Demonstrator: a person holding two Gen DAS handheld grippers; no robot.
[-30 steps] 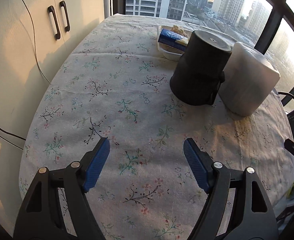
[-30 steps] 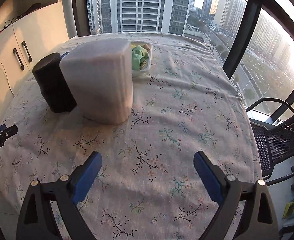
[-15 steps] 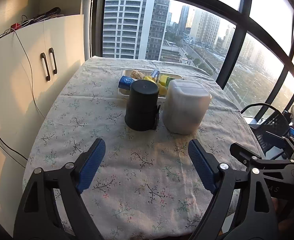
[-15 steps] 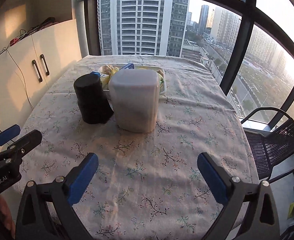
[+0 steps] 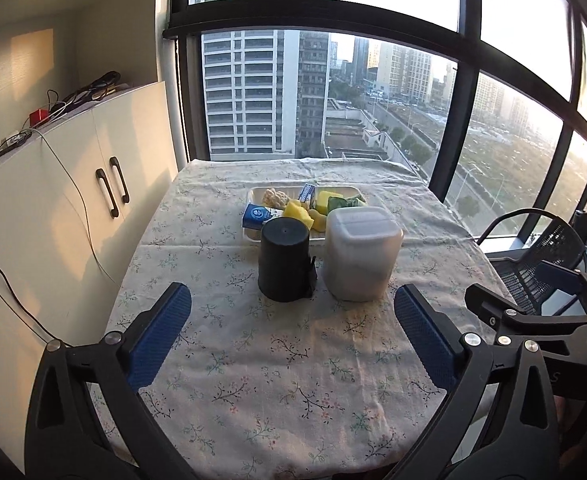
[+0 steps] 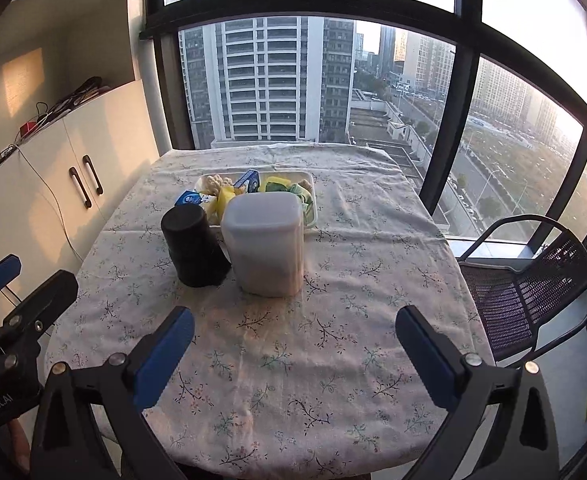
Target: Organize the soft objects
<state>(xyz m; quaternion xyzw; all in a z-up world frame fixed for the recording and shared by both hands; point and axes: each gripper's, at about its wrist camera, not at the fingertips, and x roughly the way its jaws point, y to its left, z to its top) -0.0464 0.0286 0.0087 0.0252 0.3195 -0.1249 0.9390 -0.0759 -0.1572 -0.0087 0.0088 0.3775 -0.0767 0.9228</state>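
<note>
A white tray (image 5: 253,193) at the far middle of the table holds several soft items: yellow sponges (image 5: 301,213), green cloths (image 5: 340,202), a beige knobbly piece (image 5: 274,197) and blue packets (image 5: 256,215). In front of it stand an upturned black cup (image 5: 284,264) and an upturned translucent tub (image 5: 359,254). They also show in the right wrist view: tray (image 6: 312,216), cup (image 6: 192,245), tub (image 6: 264,243). My left gripper (image 5: 292,336) and right gripper (image 6: 293,354) are both open and empty, held above the table's near edge.
The table wears a floral cloth (image 5: 293,360). A white cabinet (image 5: 53,208) stands close on the left with cables hanging down it. A black mesh chair (image 6: 533,272) stands at the right. Large windows are behind the table.
Both grippers have pulled back and risen away from the cup and tub, so the whole table and the tray now show. Both stay open.
</note>
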